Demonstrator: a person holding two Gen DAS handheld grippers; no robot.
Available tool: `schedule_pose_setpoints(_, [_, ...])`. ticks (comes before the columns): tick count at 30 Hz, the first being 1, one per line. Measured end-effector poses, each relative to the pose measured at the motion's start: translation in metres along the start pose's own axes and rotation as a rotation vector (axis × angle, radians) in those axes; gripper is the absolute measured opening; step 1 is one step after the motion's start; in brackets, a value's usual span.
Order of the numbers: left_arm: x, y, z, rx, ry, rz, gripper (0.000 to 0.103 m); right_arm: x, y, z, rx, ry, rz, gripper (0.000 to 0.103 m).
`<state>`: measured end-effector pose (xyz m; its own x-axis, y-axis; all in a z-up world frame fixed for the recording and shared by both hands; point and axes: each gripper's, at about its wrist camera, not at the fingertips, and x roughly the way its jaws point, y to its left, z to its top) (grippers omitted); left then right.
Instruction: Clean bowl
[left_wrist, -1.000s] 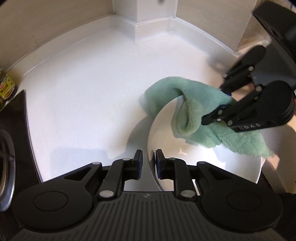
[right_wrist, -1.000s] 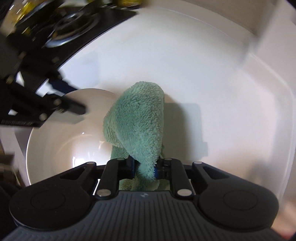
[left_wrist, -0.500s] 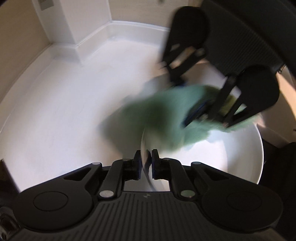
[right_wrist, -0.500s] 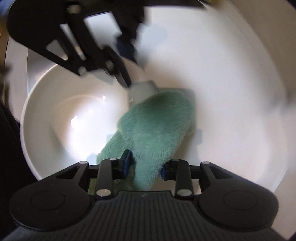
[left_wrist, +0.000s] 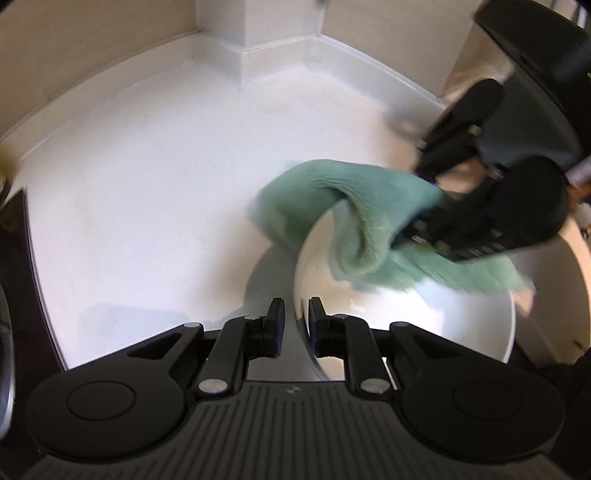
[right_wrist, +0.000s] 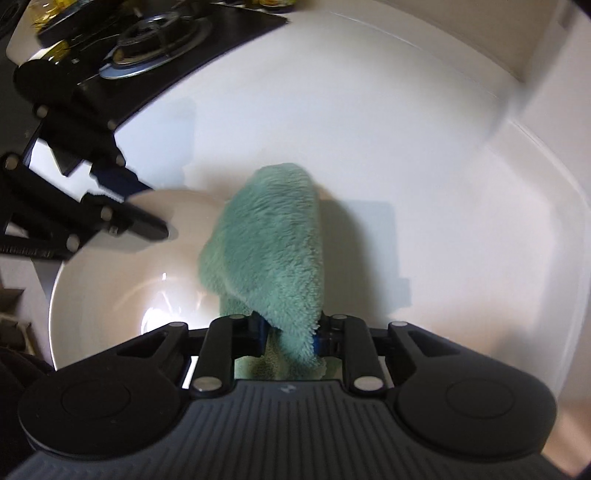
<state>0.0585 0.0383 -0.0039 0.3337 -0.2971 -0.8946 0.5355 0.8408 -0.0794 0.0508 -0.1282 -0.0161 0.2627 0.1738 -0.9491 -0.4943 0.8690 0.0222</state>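
A white bowl (left_wrist: 406, 325) stands tilted on the white counter (left_wrist: 147, 184). My left gripper (left_wrist: 295, 317) is shut on its near rim, one finger inside and one outside. A fluffy green cloth (left_wrist: 351, 195) drapes over the far rim, part inside the bowl and part on the counter. My right gripper (left_wrist: 412, 208) comes in from the right and holds the cloth. In the right wrist view the cloth (right_wrist: 273, 251) rises from between the right gripper's (right_wrist: 290, 328) closing jaws, whose pads press on it. The bowl (right_wrist: 110, 280) lies to the left, with the left gripper (right_wrist: 155, 208) on its rim.
A black hob with a metal burner (right_wrist: 155, 33) takes up the counter's far left in the right wrist view. A raised white backsplash with a jutting corner (left_wrist: 280, 74) bounds the counter. Bare counter (right_wrist: 406, 147) lies beyond and right of the cloth.
The right gripper swept over the bowl with the cloth and came back to the bowl's side. Its jaws widened around the cloth, then narrowed onto it. The left gripper kept hold of the rim.
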Motion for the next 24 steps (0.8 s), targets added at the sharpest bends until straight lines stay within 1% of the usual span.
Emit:
schedule_pose_setpoints(3, [0.007,-0.009,0.015,0.156,0.021,-0.013,0.009,0.005,-0.001,-0.009,-0.053,0.056,0.079,0.017])
schedule_pose_setpoints(4, [0.009,-0.011,0.016,0.177,0.024,-0.012,0.009,0.006,-0.002,-0.010,-0.063,0.078,0.097,0.018])
schedule_pose_setpoints(5, [0.011,-0.016,0.020,0.236,0.034,-0.002,0.009,0.008,-0.001,-0.008,-0.089,0.096,0.096,0.020])
schedule_pose_setpoints(7, [0.014,-0.021,0.025,0.297,0.047,0.005,0.009,0.010,0.002,-0.001,-0.147,0.114,0.061,0.021])
schedule_pose_setpoints(8, [0.015,-0.022,0.027,0.319,0.043,-0.005,0.009,0.012,0.003,0.003,-0.182,0.120,0.042,0.021])
schedule_pose_setpoints(10, [0.014,-0.029,0.024,0.340,0.037,-0.025,0.009,0.015,0.010,0.016,-0.283,0.076,-0.021,0.021])
schedule_pose_setpoints(12, [0.015,-0.033,0.024,0.344,0.032,-0.035,0.010,0.017,0.016,0.029,-0.325,0.038,-0.037,0.021])
schedule_pose_setpoints(13, [0.015,-0.034,0.024,0.346,0.030,-0.040,0.011,0.019,0.018,0.034,-0.327,0.027,-0.031,0.021])
schedule_pose_setpoints(14, [0.014,-0.034,0.021,0.307,0.029,-0.029,0.011,0.021,0.019,0.040,-0.328,0.018,-0.023,0.021])
schedule_pose_setpoints(16, [0.009,-0.028,0.009,0.185,0.031,-0.003,0.015,0.024,0.018,0.042,-0.300,0.008,-0.006,0.020])
schedule_pose_setpoints(17, [0.006,-0.025,0.002,0.124,0.032,0.010,0.018,0.024,0.015,0.041,-0.275,0.002,0.003,0.019])
schedule_pose_setpoints(18, [0.004,-0.022,-0.004,0.063,0.033,0.022,0.021,0.023,0.010,0.038,-0.215,-0.006,0.016,0.018])
schedule_pose_setpoints(20, [0.000,-0.021,-0.021,0.004,0.029,0.024,0.023,0.022,0.002,0.030,-0.140,-0.021,0.025,0.016])
schedule_pose_setpoints(22, [-0.004,-0.018,-0.037,-0.051,-0.013,-0.008,0.023,0.020,-0.004,0.019,-0.032,-0.040,0.028,0.014])
schedule_pose_setpoints(24, [-0.003,-0.018,-0.038,-0.043,-0.012,-0.011,0.020,0.020,-0.002,0.008,0.023,-0.052,0.013,0.014])
